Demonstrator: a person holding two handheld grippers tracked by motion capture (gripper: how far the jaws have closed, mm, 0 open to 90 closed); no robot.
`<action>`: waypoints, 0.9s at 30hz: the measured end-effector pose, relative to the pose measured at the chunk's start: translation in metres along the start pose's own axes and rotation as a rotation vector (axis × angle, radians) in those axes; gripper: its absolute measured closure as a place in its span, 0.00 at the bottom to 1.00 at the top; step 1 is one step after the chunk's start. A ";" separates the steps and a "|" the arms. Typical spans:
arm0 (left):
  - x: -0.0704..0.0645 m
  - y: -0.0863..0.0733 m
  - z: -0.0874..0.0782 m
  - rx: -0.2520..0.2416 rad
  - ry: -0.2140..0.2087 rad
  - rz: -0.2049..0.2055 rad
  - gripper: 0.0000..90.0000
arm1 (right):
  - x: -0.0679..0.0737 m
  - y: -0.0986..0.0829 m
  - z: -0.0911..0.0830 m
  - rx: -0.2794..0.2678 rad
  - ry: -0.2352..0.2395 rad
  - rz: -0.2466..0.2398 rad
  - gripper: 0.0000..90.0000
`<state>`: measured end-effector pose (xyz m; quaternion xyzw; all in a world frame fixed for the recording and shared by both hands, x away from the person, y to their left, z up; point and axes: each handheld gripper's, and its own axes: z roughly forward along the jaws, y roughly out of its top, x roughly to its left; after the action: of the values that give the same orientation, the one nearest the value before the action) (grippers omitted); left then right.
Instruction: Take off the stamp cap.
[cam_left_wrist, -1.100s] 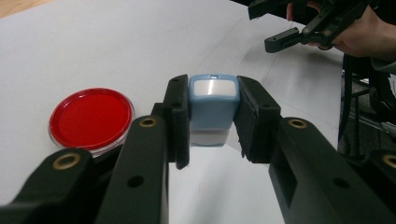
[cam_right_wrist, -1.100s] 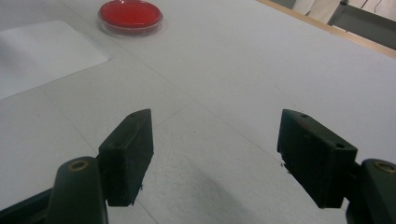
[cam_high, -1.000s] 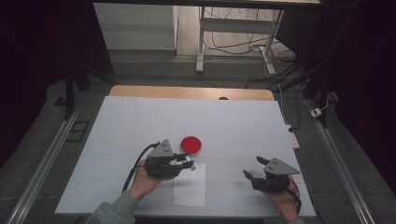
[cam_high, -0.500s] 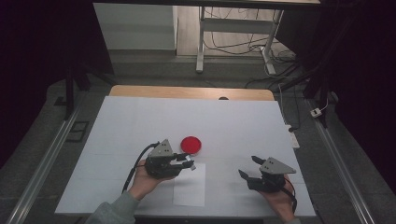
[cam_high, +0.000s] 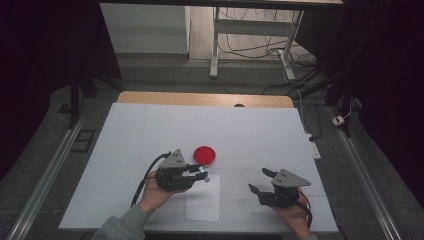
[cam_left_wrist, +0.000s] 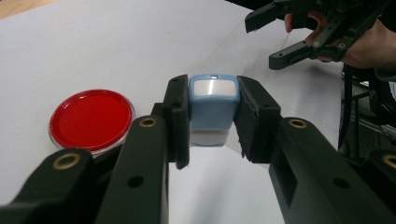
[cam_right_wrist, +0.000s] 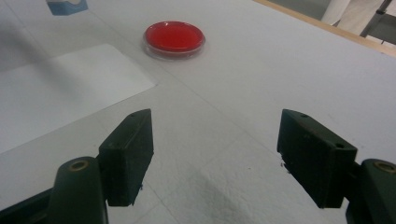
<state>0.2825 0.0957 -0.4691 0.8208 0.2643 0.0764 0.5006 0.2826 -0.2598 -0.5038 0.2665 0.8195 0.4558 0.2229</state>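
My left gripper (cam_high: 200, 173) is shut on a small light-blue block with a pale grey face (cam_left_wrist: 213, 106), held just above the top left corner of a white paper sheet (cam_high: 203, 198). In the left gripper view the jaws press the block's two sides. A round red dish (cam_high: 205, 154) lies flat on the table just beyond the left gripper, apart from it. My right gripper (cam_high: 259, 180) hovers right of the sheet, open, with nothing between its jaws (cam_right_wrist: 212, 154). In the right gripper view the red dish (cam_right_wrist: 173, 37) lies ahead and the blue block (cam_right_wrist: 67, 5) shows at the top left.
The white table top (cam_high: 150, 125) has a wooden strip (cam_high: 200, 98) along its far edge. A white power strip (cam_high: 312, 145) lies off the right edge. Beyond the table stand a desk frame and loose cables (cam_high: 250, 45) on the floor.
My right gripper has drifted a little to the left, toward the sheet, still open. The left gripper and the block have barely moved.
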 end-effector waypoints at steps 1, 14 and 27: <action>0.000 0.000 0.000 0.000 0.000 0.001 0.75 | 0.001 0.000 0.001 -0.001 0.002 -0.004 0.30; 0.000 0.000 0.000 -0.002 -0.002 -0.001 0.75 | 0.011 0.004 0.007 -0.005 0.033 -0.010 0.30; 0.000 0.001 0.000 -0.005 -0.002 0.000 0.75 | 0.019 0.008 0.014 -0.003 0.055 -0.022 0.31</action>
<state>0.2824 0.0956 -0.4684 0.8195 0.2637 0.0761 0.5031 0.2787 -0.2354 -0.5056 0.2446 0.8276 0.4617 0.2053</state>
